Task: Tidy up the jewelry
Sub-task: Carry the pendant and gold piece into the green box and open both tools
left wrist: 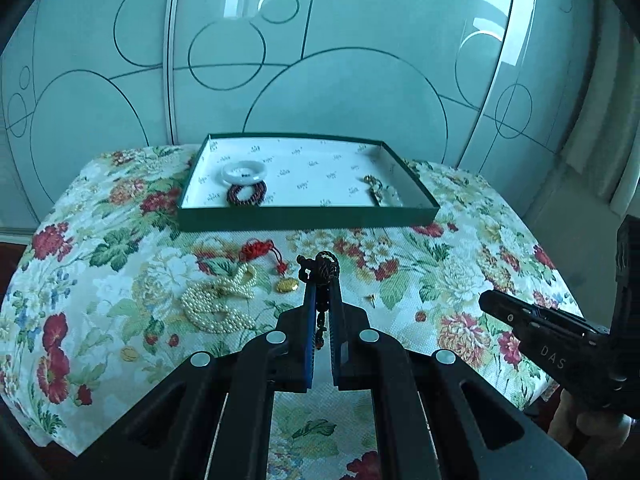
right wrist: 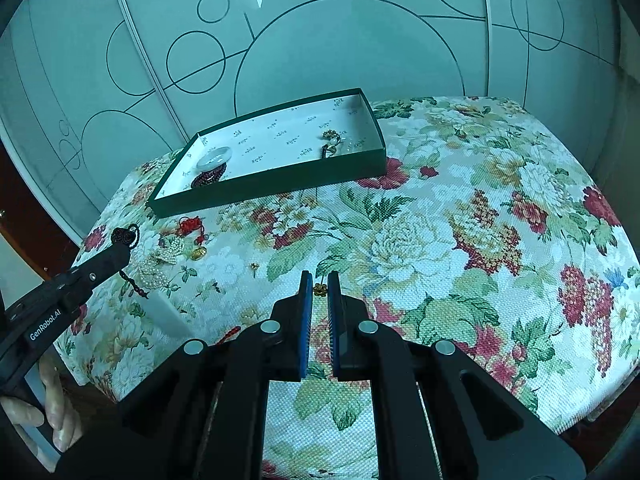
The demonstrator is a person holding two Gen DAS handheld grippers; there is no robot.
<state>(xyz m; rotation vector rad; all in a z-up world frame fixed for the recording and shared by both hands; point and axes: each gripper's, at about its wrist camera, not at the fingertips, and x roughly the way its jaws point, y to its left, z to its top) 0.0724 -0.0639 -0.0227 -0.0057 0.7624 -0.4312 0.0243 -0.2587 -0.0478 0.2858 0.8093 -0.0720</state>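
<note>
My left gripper (left wrist: 321, 280) is shut on a dark knotted cord ornament (left wrist: 325, 266), held above the floral cloth; its beaded tail hangs between the fingers. It also shows in the right wrist view (right wrist: 125, 237). My right gripper (right wrist: 319, 280) is nearly closed with a narrow gap, just above a small gold flower piece (right wrist: 319, 289) on the cloth, not gripping it. A green tray (left wrist: 308, 218) holds a white bangle (left wrist: 244, 172), a dark red bead bracelet (left wrist: 246, 194) and a gold piece (left wrist: 378, 190).
On the cloth lie a pearl necklace (left wrist: 220, 300), a red knot tassel (left wrist: 260, 250), a gold oval pendant (left wrist: 287, 285) and a small gold stud (left wrist: 372, 299). Glass wardrobe doors (left wrist: 320, 60) stand behind the table.
</note>
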